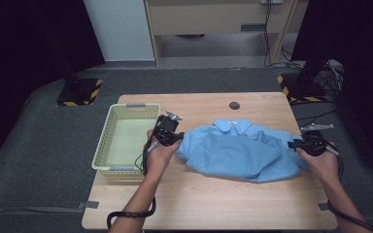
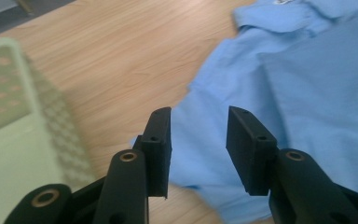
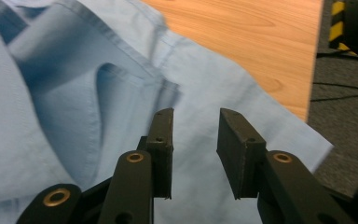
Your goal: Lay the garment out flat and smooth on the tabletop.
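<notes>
**Two tools at the ends of one blue shirt**

From the high view, one light blue cotton shirt [image 1: 243, 153] with a collar lies crumpled across the middle of the pale wooden worktop [image 1: 199, 204]. A small white label sits inside the collar; its writing is too small to read. One pale green perforated plastic basket [image 1: 108, 145] stands at the worktop's left edge, just beside the shirt's left end. One small dark round disc [image 1: 234, 105] lies near the far edge, apart from the collar. The left tool [image 1: 175, 138] is at the shirt's left end, held in the left hand [image 1: 159, 154]; the right tool [image 1: 297, 144] is at the shirt's right end, held in the right hand [image 1: 323, 162]. Two black-and-yellow striped stand bases rest on the grey floor beyond the worktop.

In the left gripper view, the left tool [image 2: 199, 140] is spread, its two black jaws apart with the shirt's [image 2: 298, 93] edge lying below the gap. The basket's [image 2: 14, 121] wall fills the left side, blurred.

In the right gripper view, the right tool [image 3: 195, 140] is likewise spread, nothing pinched between the jaws, which hang over the shirt's [image 3: 65, 102] folded cloth near its corner. Bare worktop [image 3: 242, 42] shows beyond, and a striped base at the top right.
</notes>
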